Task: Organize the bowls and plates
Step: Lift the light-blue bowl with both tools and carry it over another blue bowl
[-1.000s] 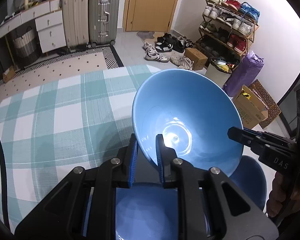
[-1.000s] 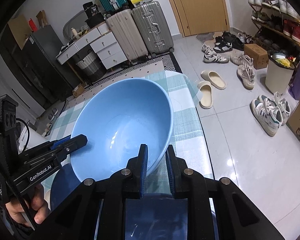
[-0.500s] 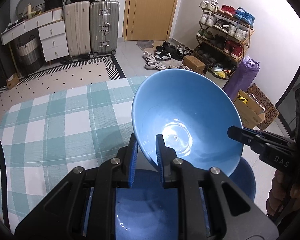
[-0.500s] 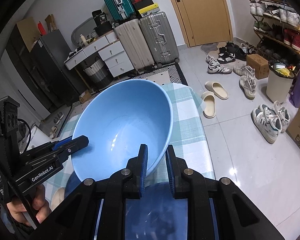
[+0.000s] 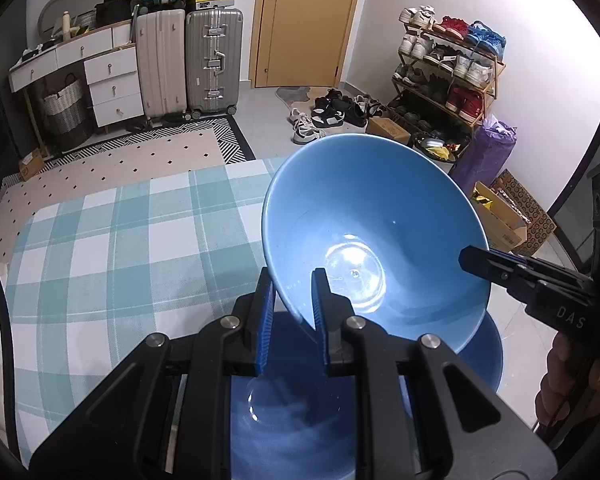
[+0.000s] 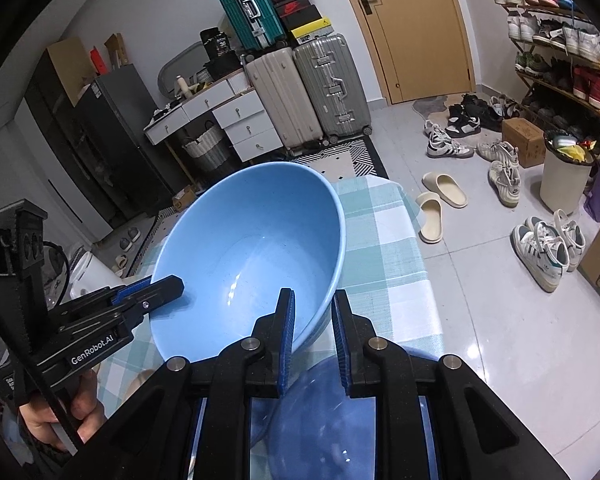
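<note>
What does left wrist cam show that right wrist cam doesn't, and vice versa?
Left wrist only: the purple roll beside the shoe rack, and the open cardboard box on the floor by it.

Right wrist only: the black fridge, the beige slippers and the white bin.

Both: the light blue bowl gripped at its rim by the left gripper and the right gripper, a darker blue dish underneath, the checked tablecloth, the suitcases and the door.

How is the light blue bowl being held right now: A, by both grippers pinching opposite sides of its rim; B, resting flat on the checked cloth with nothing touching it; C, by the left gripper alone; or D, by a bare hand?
A: the left gripper and right gripper each clamp the rim of the bowl, on opposite sides.
</note>
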A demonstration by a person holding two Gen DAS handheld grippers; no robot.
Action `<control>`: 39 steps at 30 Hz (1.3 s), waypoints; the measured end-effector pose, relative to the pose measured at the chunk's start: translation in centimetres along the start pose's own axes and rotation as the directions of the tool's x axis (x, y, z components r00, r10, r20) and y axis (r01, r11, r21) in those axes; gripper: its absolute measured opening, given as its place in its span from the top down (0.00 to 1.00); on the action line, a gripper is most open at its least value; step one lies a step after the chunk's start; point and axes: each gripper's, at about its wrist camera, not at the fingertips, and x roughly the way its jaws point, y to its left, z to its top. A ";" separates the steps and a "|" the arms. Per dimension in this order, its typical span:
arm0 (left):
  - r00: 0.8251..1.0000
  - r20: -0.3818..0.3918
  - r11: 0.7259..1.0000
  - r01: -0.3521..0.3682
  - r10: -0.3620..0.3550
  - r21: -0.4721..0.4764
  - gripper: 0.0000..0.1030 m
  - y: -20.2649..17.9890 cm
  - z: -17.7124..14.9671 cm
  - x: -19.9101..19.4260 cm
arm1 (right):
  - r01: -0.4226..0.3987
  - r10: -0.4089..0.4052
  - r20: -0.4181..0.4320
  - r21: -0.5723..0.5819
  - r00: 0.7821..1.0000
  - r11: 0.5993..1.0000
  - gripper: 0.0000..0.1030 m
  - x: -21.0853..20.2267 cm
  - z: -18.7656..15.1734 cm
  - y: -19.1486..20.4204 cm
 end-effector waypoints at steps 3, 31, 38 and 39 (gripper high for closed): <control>1.000 0.000 1.000 0.000 0.000 0.000 0.85 0.3 -0.5 -0.7 | -0.008 0.008 0.001 -0.011 1.000 1.000 0.81 -0.3 -0.4 0.8; 0.999 -0.002 0.999 -0.035 0.035 -0.020 0.85 3.8 -7.7 -6.8 | -0.119 0.117 -0.034 -0.054 0.993 0.991 0.80 -1.2 -4.9 4.6; 0.999 -0.017 0.999 -0.038 0.038 -0.027 0.85 4.3 -9.0 -6.8 | -0.133 0.130 -0.050 -0.062 0.990 0.989 0.79 -1.0 -5.8 5.0; 0.999 -0.021 0.999 -0.040 0.039 -0.027 0.85 4.4 -9.2 -6.7 | -0.135 0.132 -0.054 -0.060 0.990 0.989 0.79 -0.9 -5.9 5.0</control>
